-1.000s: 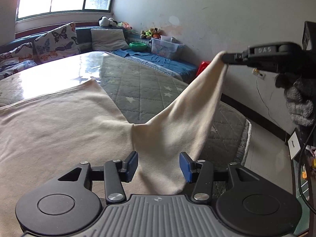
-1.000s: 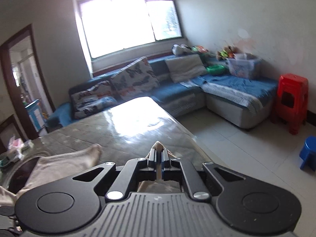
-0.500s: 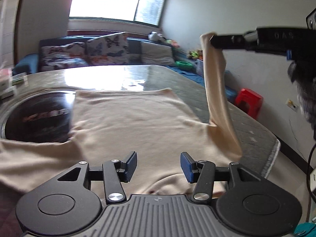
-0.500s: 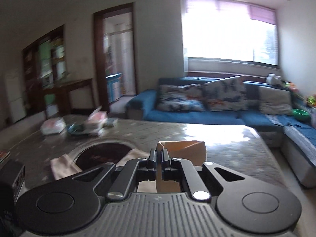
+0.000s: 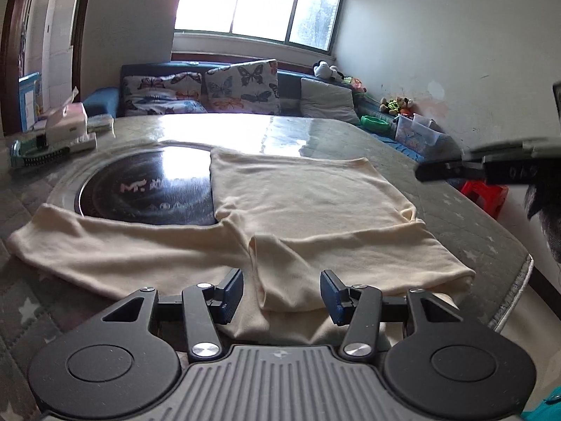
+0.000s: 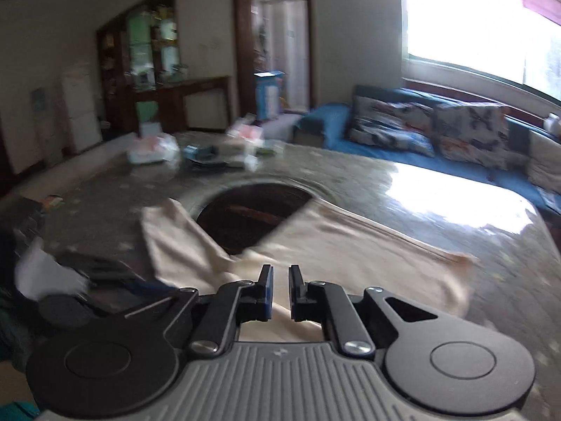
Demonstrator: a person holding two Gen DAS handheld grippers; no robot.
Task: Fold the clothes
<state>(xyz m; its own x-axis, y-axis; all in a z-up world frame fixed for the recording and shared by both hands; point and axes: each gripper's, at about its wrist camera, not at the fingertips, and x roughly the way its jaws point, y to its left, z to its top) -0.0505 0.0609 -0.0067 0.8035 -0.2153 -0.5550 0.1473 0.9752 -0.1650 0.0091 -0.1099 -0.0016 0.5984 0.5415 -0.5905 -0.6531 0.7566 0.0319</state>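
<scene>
Left wrist view: the left gripper [image 5: 282, 293], a black two-finger unit with blue pads, has its fingers spread wide apart with nothing held between them; it sits low over the near edge of the cream-coloured knit garment [image 5: 308, 196]. The garment lies flat on the grey star-patterned padded table cover [image 5: 466, 210], its body reaching toward the far side of the table. One sleeve extends to the left across the lower rim of the round black glass hob plate [image 5: 150, 193] set in the table. The other sleeve is folded back over the lower right of the body, its cuff end lying between the left gripper's fingers. The right gripper [image 5: 426, 172] enters from the right edge, raised above the table and apart from the cloth; its finger gap cannot be judged here. Boxes and packets [image 5: 59, 133] rest at the far left of the table, and a blue sofa with butterfly-print cushions [image 5: 242, 86] stands behind it. Right wrist view (motion-blurred): the right gripper [image 6: 279, 293] shows a narrow gap between its blue pads, with nothing clamped. The garment [image 6: 354, 249] lies below and ahead of it, partly covering the hob plate [image 6: 252, 217]. The left gripper [image 6: 101, 273] appears as a dark blur at lower left.
</scene>
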